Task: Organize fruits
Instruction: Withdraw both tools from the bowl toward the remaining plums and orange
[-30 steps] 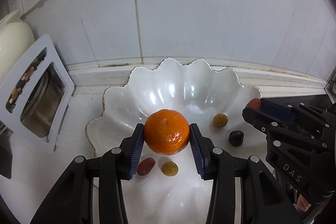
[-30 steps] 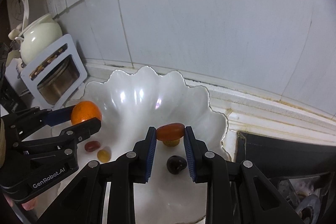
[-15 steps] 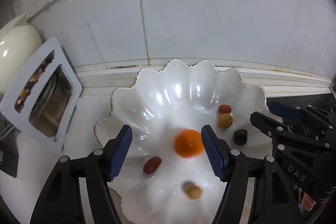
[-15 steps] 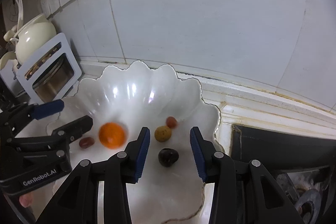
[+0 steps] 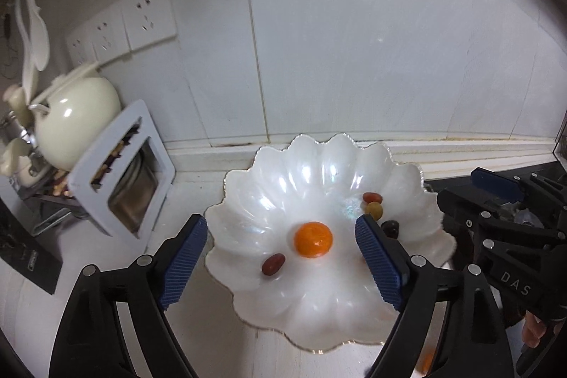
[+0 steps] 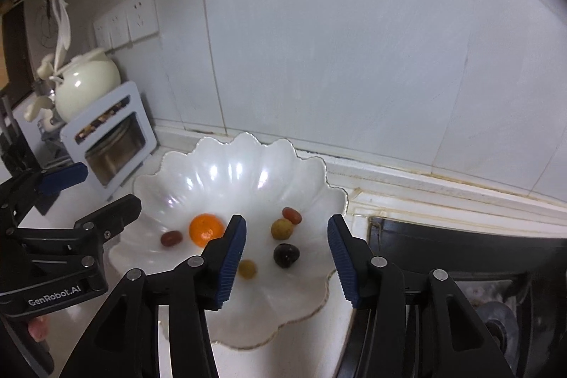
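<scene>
A white scalloped bowl (image 5: 319, 317) (image 6: 177, 172) sits on the counter by the wall. In it lie an orange mandarin (image 5: 313, 239) (image 6: 206, 229), a dark red fruit (image 5: 273, 264) (image 6: 171, 238), a red-orange fruit (image 5: 372, 197) (image 6: 291, 215), a yellow fruit (image 5: 374, 210) (image 6: 282, 229), a dark purple fruit (image 5: 391, 228) (image 6: 286, 255) and a small yellow fruit (image 6: 247, 268). My left gripper (image 5: 281, 262) (image 6: 95, 190) is open and empty above the bowl's near side. My right gripper (image 6: 287, 262) (image 5: 471, 186) is open and empty above the bowl's right side.
A white rack with a metal container (image 5: 124, 179) (image 6: 110, 144) stands left of the bowl, a cream teapot (image 5: 76, 119) (image 6: 86, 87) behind it. Wall sockets (image 5: 149, 14) are on the tiles. A black stove top (image 6: 460, 246) lies to the right.
Both grippers opened and drew back up from the bowl. The mandarin dropped from the left gripper and the red-orange fruit from the right; both now lie in the bowl.
</scene>
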Action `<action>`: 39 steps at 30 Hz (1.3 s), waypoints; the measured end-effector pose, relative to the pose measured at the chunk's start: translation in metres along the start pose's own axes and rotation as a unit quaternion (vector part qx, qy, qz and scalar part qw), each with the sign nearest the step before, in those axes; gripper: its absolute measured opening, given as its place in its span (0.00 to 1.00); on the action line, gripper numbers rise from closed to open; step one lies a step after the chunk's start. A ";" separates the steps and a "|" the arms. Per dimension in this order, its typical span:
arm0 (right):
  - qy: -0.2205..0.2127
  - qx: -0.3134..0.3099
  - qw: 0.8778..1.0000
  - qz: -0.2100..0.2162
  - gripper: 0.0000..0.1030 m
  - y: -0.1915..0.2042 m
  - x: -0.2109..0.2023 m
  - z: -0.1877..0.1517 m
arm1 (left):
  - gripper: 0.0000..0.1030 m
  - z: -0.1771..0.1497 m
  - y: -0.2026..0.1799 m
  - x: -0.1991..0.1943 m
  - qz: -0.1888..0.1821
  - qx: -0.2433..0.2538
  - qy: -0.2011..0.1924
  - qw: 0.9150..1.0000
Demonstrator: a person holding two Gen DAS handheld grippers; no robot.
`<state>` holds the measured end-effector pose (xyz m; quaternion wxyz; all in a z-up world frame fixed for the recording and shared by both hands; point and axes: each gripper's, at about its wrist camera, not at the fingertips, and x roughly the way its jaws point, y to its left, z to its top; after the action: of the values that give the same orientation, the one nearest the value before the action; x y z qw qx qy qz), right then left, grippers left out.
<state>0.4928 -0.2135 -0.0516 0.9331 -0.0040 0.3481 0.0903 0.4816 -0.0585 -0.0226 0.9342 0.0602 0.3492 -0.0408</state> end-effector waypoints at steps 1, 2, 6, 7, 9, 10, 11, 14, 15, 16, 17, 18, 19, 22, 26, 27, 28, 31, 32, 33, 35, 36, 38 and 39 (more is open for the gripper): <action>-0.005 -0.001 1.000 -0.001 0.54 0.000 -0.006 -0.001 | 0.84 -0.001 0.000 -0.007 -0.002 -0.002 -0.005 1.000; -0.009 -0.002 1.000 -0.002 0.54 0.001 -0.010 -0.002 | 0.85 -0.002 0.000 -0.012 -0.002 -0.004 -0.008 1.000; -0.025 -0.006 1.000 -0.002 0.54 0.004 -0.033 -0.007 | 0.85 -0.007 0.000 -0.038 -0.007 -0.009 -0.021 1.000; -0.029 -0.006 1.000 0.000 0.54 0.005 -0.040 -0.009 | 0.85 -0.008 0.000 -0.042 -0.008 -0.009 -0.023 1.000; -0.038 -0.008 0.999 0.001 0.54 0.006 -0.052 -0.011 | 0.86 -0.011 -0.002 -0.055 -0.011 -0.008 -0.028 0.999; -0.041 -0.008 0.999 0.002 0.54 0.006 -0.057 -0.013 | 0.86 -0.014 -0.004 -0.061 -0.012 -0.008 -0.031 0.999; -0.045 -0.008 0.999 0.002 0.54 0.006 -0.062 -0.014 | 0.86 -0.015 -0.005 -0.066 -0.014 -0.007 -0.034 0.999; -0.056 -0.008 0.998 0.004 0.54 0.008 -0.080 -0.019 | 0.86 -0.020 -0.007 -0.082 -0.020 -0.006 -0.039 0.999; -0.058 -0.008 0.998 0.005 0.54 0.008 -0.085 -0.020 | 0.86 -0.021 -0.007 -0.087 -0.023 -0.006 -0.042 0.999; -0.061 -0.007 0.998 0.006 0.54 0.009 -0.091 -0.022 | 0.86 -0.024 -0.007 -0.093 -0.025 -0.006 -0.045 0.999; -0.064 -0.006 0.998 0.006 0.54 0.010 -0.095 -0.024 | 0.86 -0.025 -0.007 -0.098 -0.026 -0.006 -0.048 0.998; -0.068 -0.006 0.998 0.006 0.54 0.010 -0.102 -0.027 | 0.86 -0.026 -0.007 -0.102 -0.027 -0.005 -0.051 0.998; -0.070 -0.005 0.998 0.006 0.54 0.011 -0.104 -0.027 | 0.86 -0.028 -0.007 -0.108 -0.029 -0.003 -0.054 0.998; -0.075 -0.001 0.997 0.010 0.54 0.013 -0.117 -0.034 | 0.86 -0.034 -0.006 -0.122 -0.033 -0.002 -0.061 0.998; -0.081 0.002 0.997 0.015 0.54 0.019 -0.132 -0.044 | 0.86 -0.042 -0.004 -0.136 -0.039 0.003 -0.065 0.997; -0.081 0.003 0.997 0.014 0.54 0.021 -0.135 -0.047 | 0.86 -0.045 -0.004 -0.141 -0.040 0.005 -0.067 0.997; -0.082 0.002 0.997 0.014 0.54 0.022 -0.138 -0.050 | 0.86 -0.048 -0.004 -0.144 -0.041 0.007 -0.067 0.997; -0.082 0.002 0.997 0.012 0.54 0.028 -0.148 -0.059 | 0.87 -0.056 -0.003 -0.151 -0.045 0.012 -0.066 0.997; -0.082 0.002 0.997 0.011 0.54 0.030 -0.151 -0.062 | 0.87 -0.060 -0.002 -0.153 -0.046 0.014 -0.064 0.997; -0.082 0.002 0.997 0.008 0.54 0.032 -0.153 -0.066 | 0.87 -0.063 -0.002 -0.155 -0.046 0.014 -0.063 0.997; -0.082 0.003 0.997 0.004 0.54 0.034 -0.158 -0.071 | 0.87 -0.070 0.000 -0.158 -0.050 0.017 -0.060 0.997; -0.082 0.003 0.997 0.003 0.54 0.036 -0.161 -0.076 | 0.87 -0.072 0.001 -0.159 -0.050 0.018 -0.059 0.997; -0.079 0.000 0.997 0.001 0.54 0.040 -0.164 -0.082 | 0.87 -0.078 0.002 -0.161 -0.048 0.024 -0.056 0.997; -0.077 -0.001 0.997 0.000 0.54 0.041 -0.165 -0.084 | 0.87 -0.082 0.003 -0.162 -0.048 0.028 -0.055 0.997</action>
<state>0.3091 -0.2061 -0.0061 0.9572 0.0018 0.2750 0.0906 0.3068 -0.0385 0.0228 0.9468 0.0671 0.2990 -0.0989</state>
